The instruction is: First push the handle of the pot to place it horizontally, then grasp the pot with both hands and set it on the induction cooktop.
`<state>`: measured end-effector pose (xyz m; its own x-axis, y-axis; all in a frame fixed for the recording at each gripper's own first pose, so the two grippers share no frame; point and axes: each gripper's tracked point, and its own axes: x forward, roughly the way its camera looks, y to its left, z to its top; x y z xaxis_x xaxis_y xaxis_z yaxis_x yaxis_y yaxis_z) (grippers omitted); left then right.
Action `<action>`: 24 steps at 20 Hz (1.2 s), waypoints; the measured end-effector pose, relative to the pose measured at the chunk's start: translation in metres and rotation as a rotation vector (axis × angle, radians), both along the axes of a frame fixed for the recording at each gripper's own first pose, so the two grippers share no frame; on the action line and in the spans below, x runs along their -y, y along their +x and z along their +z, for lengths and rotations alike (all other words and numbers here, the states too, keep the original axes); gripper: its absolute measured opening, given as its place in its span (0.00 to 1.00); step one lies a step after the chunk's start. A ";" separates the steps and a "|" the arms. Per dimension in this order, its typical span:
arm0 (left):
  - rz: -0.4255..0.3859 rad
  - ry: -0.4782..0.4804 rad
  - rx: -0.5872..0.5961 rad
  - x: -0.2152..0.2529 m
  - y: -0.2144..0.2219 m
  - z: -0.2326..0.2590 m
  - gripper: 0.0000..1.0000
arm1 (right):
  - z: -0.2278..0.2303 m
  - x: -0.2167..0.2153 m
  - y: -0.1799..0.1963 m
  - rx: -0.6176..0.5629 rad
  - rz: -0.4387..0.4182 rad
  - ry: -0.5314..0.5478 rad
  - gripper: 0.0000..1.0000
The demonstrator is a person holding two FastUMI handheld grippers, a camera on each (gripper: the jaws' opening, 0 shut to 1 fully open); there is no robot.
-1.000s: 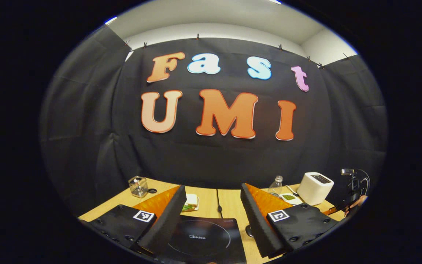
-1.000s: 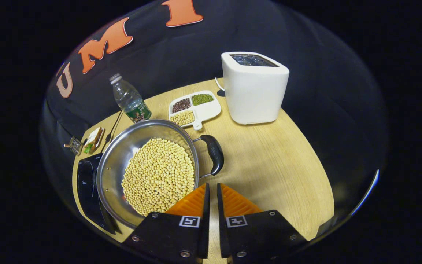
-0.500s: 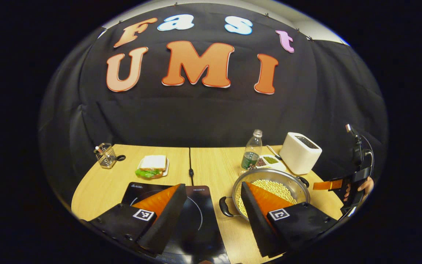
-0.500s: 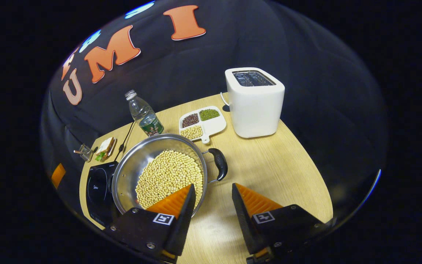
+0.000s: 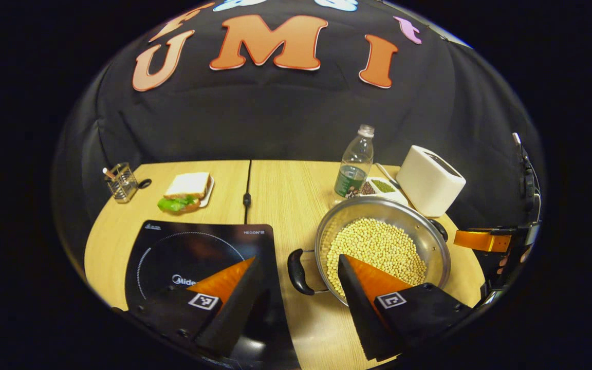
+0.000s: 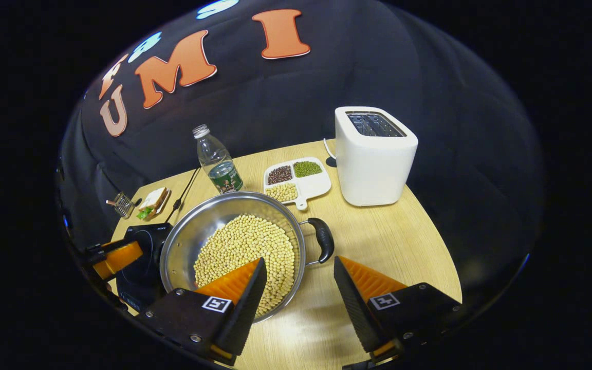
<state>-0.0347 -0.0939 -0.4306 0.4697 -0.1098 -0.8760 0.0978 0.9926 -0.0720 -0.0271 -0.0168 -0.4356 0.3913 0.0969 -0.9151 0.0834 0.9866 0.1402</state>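
Two tools hang wide apart-fingered above the pale wooden table [image 5: 285,190], neither gripping anything. The left tool [image 5: 296,280] hovers with one finger over the flat black induction cooktop [image 5: 188,252] and the other over the near rim of the round stainless-steel pot filled with pale yellow beans [image 5: 381,246]; the pot's curved black left handle [image 5: 296,264] lies in the gap between those fingers, untouched. The right tool [image 6: 298,280] is spread likewise, one finger over the pot [image 6: 234,241], the other over bare table, with the black right handle [image 6: 324,240] just ahead of the gap.

The pot sits on the table just beside the cooktop's right edge, not on it. Behind the pot crowd a clear plastic water bottle [image 6: 218,160], a white divided dish of beans [image 6: 296,180] and a white boxy toaster [image 6: 374,154]. Open wood lies right of the pot up to the table's rounded edge. Well off to the left rest a sandwich on a small plate [image 5: 187,190] and a small wire basket [image 5: 120,182].
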 end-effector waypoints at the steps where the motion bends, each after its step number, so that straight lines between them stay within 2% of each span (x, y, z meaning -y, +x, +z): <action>1: 0.003 -0.005 -0.017 0.003 0.001 -0.008 0.99 | -0.001 -0.001 0.001 0.001 0.004 0.001 0.83; 3: 0.009 0.013 -0.049 -0.001 0.002 -0.019 0.92 | -0.003 0.000 0.004 0.001 0.010 -0.010 0.83; 4: 0.015 0.015 -0.064 0.001 0.000 -0.026 0.95 | -0.004 0.000 0.005 0.002 0.014 -0.017 0.83; 8: -0.017 -0.017 -0.116 0.014 -0.004 -0.044 0.95 | -0.017 0.006 0.012 -0.003 0.029 -0.062 0.83; 10: -0.027 -0.017 -0.137 0.017 -0.007 -0.052 0.89 | -0.031 0.013 0.011 -0.020 0.038 -0.107 0.84; 12: -0.034 -0.004 -0.144 0.019 -0.006 -0.059 0.90 | -0.041 0.014 0.012 -0.033 0.045 -0.126 0.84; 13: -0.042 -0.002 -0.144 0.020 -0.003 -0.062 0.92 | -0.045 0.014 0.011 -0.041 0.049 -0.123 0.84; 18: -0.072 -0.013 -0.108 0.027 0.015 -0.076 0.87 | -0.068 0.026 0.013 -0.082 0.045 -0.169 0.87; 20: -0.097 0.015 -0.095 0.029 0.024 -0.082 0.89 | -0.078 0.030 0.013 -0.100 0.046 -0.182 0.87; 24: -0.104 0.061 -0.056 0.029 0.038 -0.093 0.87 | -0.089 0.035 0.015 -0.102 0.071 -0.226 0.87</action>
